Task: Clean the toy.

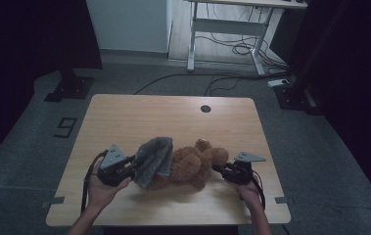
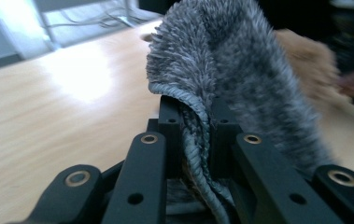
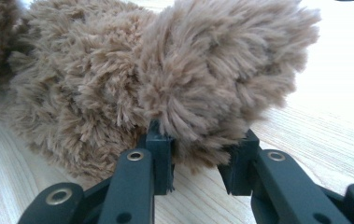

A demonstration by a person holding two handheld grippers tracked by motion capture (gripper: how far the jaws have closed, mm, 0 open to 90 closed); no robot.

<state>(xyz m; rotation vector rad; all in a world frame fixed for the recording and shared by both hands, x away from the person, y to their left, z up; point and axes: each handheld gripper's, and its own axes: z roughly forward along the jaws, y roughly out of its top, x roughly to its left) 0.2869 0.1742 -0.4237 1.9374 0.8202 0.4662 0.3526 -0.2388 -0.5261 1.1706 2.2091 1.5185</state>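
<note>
Black linkage bars rise from the bottom of the left gripper view, and between them the left claw (image 2: 198, 123) pinches the doubled, stitched hem of a grey shaggy cloth (image 2: 230, 65); the jaws are nearly together, with only the folded edge between the pads. That seam detail comes from this view alone. Past the cloth it shows a blurred patch of tan fur and, at the right edge, part of the other hand.

Up close in the right gripper view, the right claw (image 3: 201, 156) is closed on a fluffy limb of the brown teddy bear (image 3: 100, 84), its pads sunk into the pile so that the fur bulges out above them. Pale wood grain of the worktop (image 3: 315, 144) runs underneath, and the limb sits just above it.

From the high view comes the layout that the close shots lack. Two hands enter from the bottom edge, the left hand (image 1: 102, 188) and the right hand (image 1: 248, 190), each with a grey three-cornered plate on its gripper. The bear (image 1: 195, 166) lies on its side across the near half of the worktop (image 1: 139, 117), between the two claws. The grey cloth (image 1: 152, 161) is draped over the bear's left end, reaching from the left claw (image 1: 133, 164) across it. The right claw (image 1: 218, 169) meets the bear's opposite end.

Farther back, a dark round grommet hole (image 1: 205, 108) sits in the worktop near its far edge. Beyond it stand a white desk frame (image 1: 232, 29) and loose cables (image 1: 237, 49) on the floor.
</note>
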